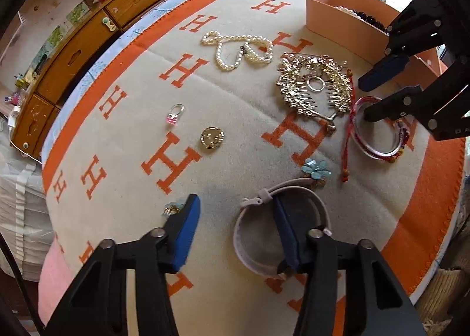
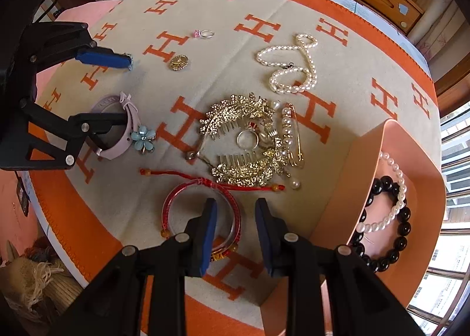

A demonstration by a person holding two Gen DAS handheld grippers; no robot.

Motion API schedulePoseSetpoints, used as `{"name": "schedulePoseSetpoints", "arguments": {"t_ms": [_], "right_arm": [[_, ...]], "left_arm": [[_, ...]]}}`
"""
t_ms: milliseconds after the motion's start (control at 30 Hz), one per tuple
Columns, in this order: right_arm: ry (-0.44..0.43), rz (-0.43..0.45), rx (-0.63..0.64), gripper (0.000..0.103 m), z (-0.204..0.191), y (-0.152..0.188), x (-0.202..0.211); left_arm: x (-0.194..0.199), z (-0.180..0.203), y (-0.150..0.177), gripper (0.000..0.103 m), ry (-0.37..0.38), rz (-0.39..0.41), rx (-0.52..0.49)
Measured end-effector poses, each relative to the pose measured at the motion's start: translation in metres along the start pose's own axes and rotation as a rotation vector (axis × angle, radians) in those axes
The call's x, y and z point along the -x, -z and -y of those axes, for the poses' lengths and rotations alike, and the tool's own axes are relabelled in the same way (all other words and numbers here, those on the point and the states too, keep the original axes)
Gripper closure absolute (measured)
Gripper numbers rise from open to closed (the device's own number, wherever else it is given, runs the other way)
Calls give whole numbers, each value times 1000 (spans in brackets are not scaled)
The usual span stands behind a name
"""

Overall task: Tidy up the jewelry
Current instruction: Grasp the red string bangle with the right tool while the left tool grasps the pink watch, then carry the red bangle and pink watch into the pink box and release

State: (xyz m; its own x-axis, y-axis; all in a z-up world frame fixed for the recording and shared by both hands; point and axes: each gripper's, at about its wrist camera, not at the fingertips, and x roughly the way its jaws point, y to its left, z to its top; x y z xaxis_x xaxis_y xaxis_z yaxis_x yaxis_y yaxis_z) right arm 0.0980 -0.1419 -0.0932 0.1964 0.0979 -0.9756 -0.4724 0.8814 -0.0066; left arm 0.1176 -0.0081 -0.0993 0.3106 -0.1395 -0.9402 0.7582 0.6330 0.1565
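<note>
- While both grippers point down at the blanket [image 1: 241,118], jewelry lies scattered across its cream middle, patterned with orange letters.
- Left gripper [image 1: 235,227]: jaws apart, one finger inside the loop of the lilac watch strap [image 1: 255,250], the other outside it; pads not visibly pressing on the band.
- Right gripper [image 2: 235,236]: jaws apart, one finger inside the red bangle [image 2: 202,189], the other outside its rim; I cannot tell whether the pads touch it.
- Around them: pearl necklace [image 2: 289,68] well off toward the dresser [image 1: 88,39]; gold hair combs [image 2: 246,142] in the middle with a silver ring [image 2: 248,139] lying on them; pearl safety pin [image 2: 290,133] just beside the combs.
- Blue flower piece [image 2: 143,137] touches the strap's end.
- Gold round brooch [image 1: 212,137] and pink-stone ring [image 1: 174,115] lie apart in open cloth.
- Red cord with beads [image 2: 176,173] runs along the bangle's far side.
- Small gold-and-blue item [image 1: 171,208] is half hidden behind the left gripper's finger; hard to identify.
- Bangle's near edge is covered by the right gripper's finger.
- Peach box [image 2: 382,159] at the blanket's edge holds a black bead bracelet [image 2: 390,227] and a pearl bracelet [image 2: 387,203].
</note>
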Motion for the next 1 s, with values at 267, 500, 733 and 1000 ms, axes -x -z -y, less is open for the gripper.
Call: {"name": "schedulePoseSetpoints", "arguments": {"t_ms": [267, 500, 733, 1000], "right_arm": [[-21, 25, 9, 97, -10, 4, 2], [-95, 114, -44, 97, -10, 24, 18], [-155, 276, -132, 97, 1, 52, 60], [-160, 418, -272, 97, 33, 84, 97]], "left_arm": [[1, 7, -1, 83, 1, -4, 44], [21, -3, 13, 85, 6, 82, 206], [51, 4, 16, 97, -1, 148, 276], [77, 24, -3, 97, -35, 205, 272]]}}
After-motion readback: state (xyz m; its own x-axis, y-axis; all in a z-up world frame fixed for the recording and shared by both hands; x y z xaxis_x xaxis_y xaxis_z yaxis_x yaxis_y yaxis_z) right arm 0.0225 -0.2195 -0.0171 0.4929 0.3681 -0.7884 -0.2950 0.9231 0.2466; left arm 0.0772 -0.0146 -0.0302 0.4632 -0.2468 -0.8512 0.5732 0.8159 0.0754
